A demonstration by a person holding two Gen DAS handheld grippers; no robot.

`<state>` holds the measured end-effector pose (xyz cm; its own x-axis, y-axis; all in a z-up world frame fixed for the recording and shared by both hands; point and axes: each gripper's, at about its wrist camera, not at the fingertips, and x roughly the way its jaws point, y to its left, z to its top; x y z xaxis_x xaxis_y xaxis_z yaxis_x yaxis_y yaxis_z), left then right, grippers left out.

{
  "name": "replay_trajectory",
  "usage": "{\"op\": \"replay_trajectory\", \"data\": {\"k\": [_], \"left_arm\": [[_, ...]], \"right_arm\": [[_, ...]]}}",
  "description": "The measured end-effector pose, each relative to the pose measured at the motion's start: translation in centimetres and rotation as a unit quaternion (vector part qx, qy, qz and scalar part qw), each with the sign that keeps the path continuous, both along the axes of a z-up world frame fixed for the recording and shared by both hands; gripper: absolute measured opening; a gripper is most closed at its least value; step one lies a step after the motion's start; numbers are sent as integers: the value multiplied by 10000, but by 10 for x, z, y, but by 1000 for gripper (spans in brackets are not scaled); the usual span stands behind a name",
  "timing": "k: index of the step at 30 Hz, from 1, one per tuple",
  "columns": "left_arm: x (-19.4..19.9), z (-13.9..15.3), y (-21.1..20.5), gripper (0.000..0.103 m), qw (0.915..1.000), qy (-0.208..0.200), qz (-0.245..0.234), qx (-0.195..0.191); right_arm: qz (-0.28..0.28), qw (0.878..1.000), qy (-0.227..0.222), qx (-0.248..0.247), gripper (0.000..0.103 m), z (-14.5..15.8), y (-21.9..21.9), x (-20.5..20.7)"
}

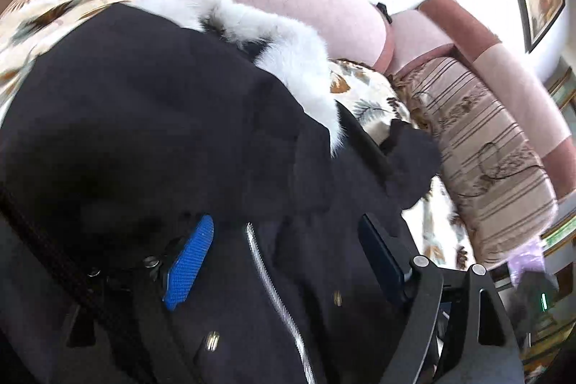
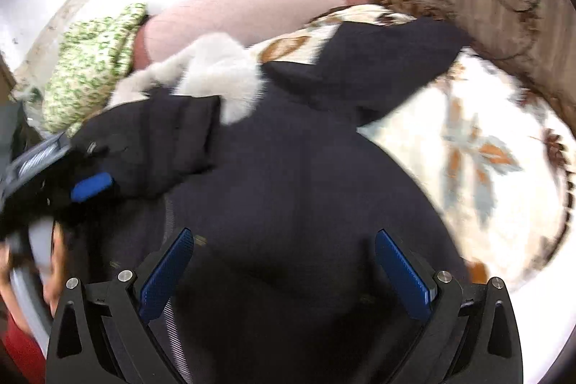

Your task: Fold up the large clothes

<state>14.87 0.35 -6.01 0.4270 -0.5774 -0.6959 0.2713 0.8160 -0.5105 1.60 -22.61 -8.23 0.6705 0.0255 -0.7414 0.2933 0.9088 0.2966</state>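
Dark coat (image 1: 151,117) with white fur collar (image 1: 273,42) lies spread on a leaf-print sofa cover (image 2: 478,150), filling both views from centre toward 6 o'clock. Left gripper (image 1: 288,251): jaws apart, coat fabric bunched between them (zipper (image 1: 273,290) running through the gap). Right gripper (image 2: 284,270): fingers wide apart over the coat, gripping nothing. Striped cushion (image 1: 486,161) at 3 o'clock in the left view

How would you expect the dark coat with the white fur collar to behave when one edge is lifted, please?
The dark padded coat with white fur collar would probably flop and drape, since it already bunches in soft folds. It looks bulky, so likely fairly heavy. Its sleeve may trail across the floral sofa cover.
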Motion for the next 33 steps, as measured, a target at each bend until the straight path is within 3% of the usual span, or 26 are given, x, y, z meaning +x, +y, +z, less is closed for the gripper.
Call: {"op": "replay_trajectory", "data": {"k": [3, 6, 9, 13, 15, 16, 17, 19, 23, 27, 33], "left_arm": [[-27, 2, 33, 82, 9994, -110, 323, 91], [-47, -2, 65, 82, 9951, -242, 838, 470], [-53, -5, 87, 82, 9892, -237, 1248, 736], [-53, -4, 120, 82, 9781, -338, 1718, 1128], [-47, -2, 134, 82, 9726, -353, 1935, 1239], [-42, -1, 133, 82, 9712, -340, 1997, 1253], [-40, 1, 147, 82, 9698, -318, 2065, 1259], [-27, 2, 148, 82, 9667, -306, 2203, 1265], [-4, 4, 136, 82, 9642, -332, 2311, 1259], [5, 1, 127, 82, 9634, -358, 2268, 1382], [24, -36, 111, 82, 9545, -68, 2269, 1934]], "right_arm": [[275, 9988, -262, 322, 102, 1, 6, 29], [423, 9982, -354, 226, 102, -5, 14, 68], [556, 9981, -120, 219, 102, -23, 21, 111], [611, 9957, 329, 615, 102, -54, 26, 147], [576, 9931, 343, 958, 89, -59, 26, 152], [644, 9911, 296, 1124, 66, -58, 27, 150], [748, 9891, 319, 1227, 31, -55, 28, 149], [916, 9874, 294, 1256, 8, -46, 28, 145], [981, 9904, -11, 974, 8, -17, 15, 124], [654, 9950, -144, 742, 8, -5, -15, 99], [266, 9925, 410, 1117, 7, -48, -53, 93]]}}
